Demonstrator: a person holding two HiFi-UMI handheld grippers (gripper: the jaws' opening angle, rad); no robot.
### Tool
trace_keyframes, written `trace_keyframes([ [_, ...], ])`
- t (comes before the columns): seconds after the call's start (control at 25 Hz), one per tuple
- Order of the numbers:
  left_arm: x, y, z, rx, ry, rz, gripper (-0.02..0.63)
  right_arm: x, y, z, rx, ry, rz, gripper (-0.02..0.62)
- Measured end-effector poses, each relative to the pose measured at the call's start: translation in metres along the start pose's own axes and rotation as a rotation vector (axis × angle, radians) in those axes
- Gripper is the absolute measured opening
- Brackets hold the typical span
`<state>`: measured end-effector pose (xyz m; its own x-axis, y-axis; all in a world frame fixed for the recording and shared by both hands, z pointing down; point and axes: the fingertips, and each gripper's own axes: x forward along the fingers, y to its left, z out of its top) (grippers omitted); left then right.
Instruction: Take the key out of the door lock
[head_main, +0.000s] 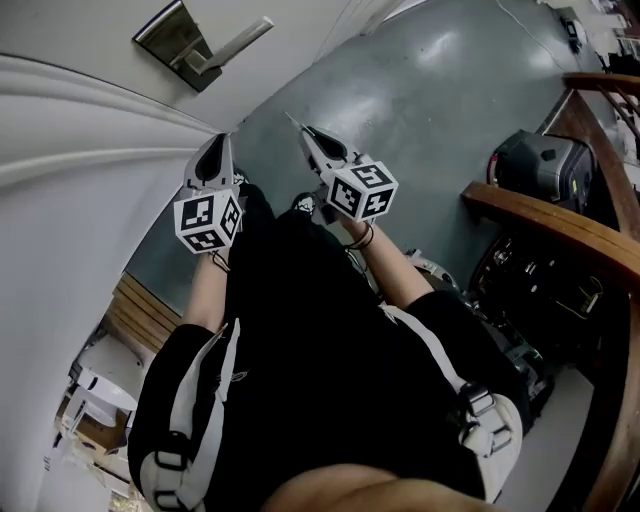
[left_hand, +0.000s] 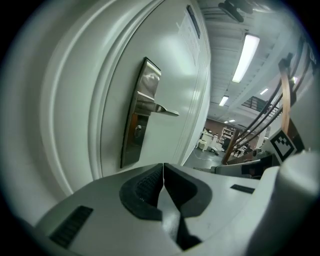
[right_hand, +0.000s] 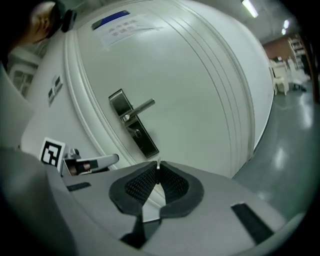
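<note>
The white door (head_main: 70, 130) carries a metal lock plate (head_main: 178, 42) with a lever handle (head_main: 240, 40). The plate (right_hand: 133, 123) shows a bare keyhole (right_hand: 136, 133) under the lever in the right gripper view, and no key is in it. A thin metal key (right_hand: 158, 164) sticks up between the pads of my right gripper (right_hand: 158, 168), which is shut on it. In the head view that gripper (head_main: 306, 132) is well back from the door, with the key tip (head_main: 291, 120) poking out. My left gripper (head_main: 214, 142) hangs beside it, shut and empty (left_hand: 163, 166), facing the lock plate (left_hand: 140, 120).
A curved wooden handrail (head_main: 560, 225) runs along the right, with black equipment (head_main: 535, 165) behind it. Grey floor (head_main: 430, 90) stretches beyond the grippers. The person's black-clad body (head_main: 300, 360) fills the lower head view.
</note>
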<state>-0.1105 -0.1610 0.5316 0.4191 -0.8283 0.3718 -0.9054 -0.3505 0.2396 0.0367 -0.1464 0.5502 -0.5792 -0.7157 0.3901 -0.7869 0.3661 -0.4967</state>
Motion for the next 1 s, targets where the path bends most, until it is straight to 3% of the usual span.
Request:
trace_keyframes([
  [0.12, 0.011, -0.016, 0.003, 0.018, 0.01, -0.057, 0.025, -0.012, -0.012, 0.007, -0.149, -0.007, -0.104, 0.031],
  [0.28, 0.029, -0.044, 0.008, 0.038, 0.023, -0.146, 0.025, -0.026, -0.024, 0.018, -0.24, -0.035, -0.215, 0.031],
  [0.52, 0.055, -0.086, 0.015, 0.067, 0.039, -0.285, 0.025, -0.043, -0.036, 0.037, -0.278, -0.09, -0.331, 0.032],
  [0.72, 0.061, -0.128, 0.042, 0.099, 0.019, -0.384, 0.025, -0.084, -0.043, 0.078, -0.305, -0.189, -0.448, 0.032],
  [1.0, 0.067, -0.182, 0.092, 0.128, -0.078, -0.514, 0.025, -0.13, -0.049, 0.139, -0.33, -0.347, -0.55, 0.032],
])
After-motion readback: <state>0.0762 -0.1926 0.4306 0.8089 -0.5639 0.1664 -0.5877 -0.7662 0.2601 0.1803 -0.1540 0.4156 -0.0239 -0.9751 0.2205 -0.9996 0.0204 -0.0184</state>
